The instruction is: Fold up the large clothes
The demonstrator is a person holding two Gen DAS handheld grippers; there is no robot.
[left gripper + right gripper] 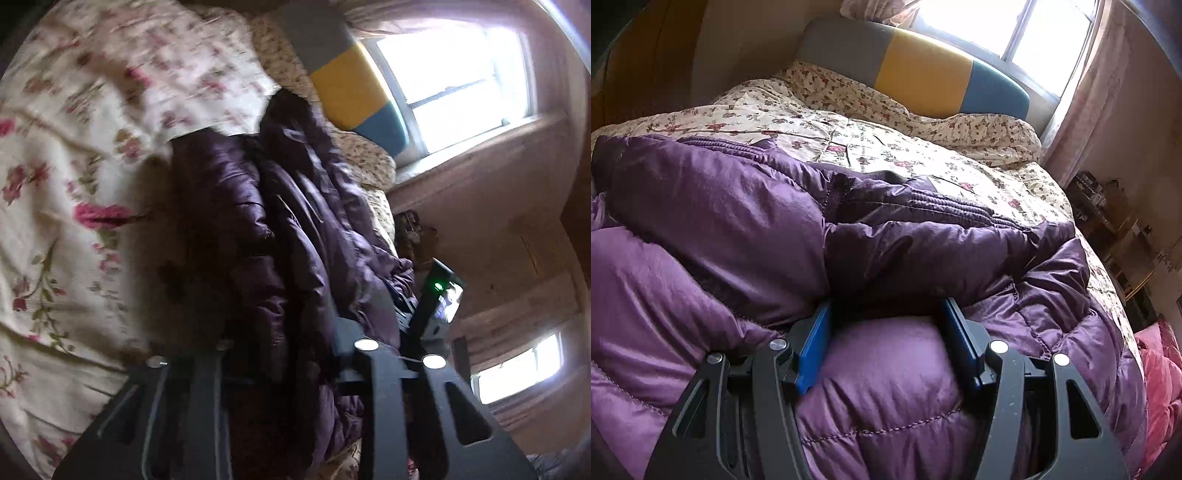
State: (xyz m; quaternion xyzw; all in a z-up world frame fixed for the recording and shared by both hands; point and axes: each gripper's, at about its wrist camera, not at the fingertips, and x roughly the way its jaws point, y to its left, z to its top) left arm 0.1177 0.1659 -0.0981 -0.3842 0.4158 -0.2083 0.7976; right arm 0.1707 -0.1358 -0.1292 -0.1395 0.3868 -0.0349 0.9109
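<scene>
Ur left gripper looks clamped on the purple jacket, right gripper pinching its puffy fold lower-center, w/ slick fabric it could slip out.

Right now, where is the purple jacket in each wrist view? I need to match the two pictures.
Left wrist: the purple jacket runs as a dark band from the bottom edge up the middle, floral quilt on its left.
Right wrist: it fills the lower and left part of the picture, bulging between the right tongs, quilt beyond it.
Shared landmark: the grey, yellow and blue headboard, top centre in both views, by the window.
</scene>
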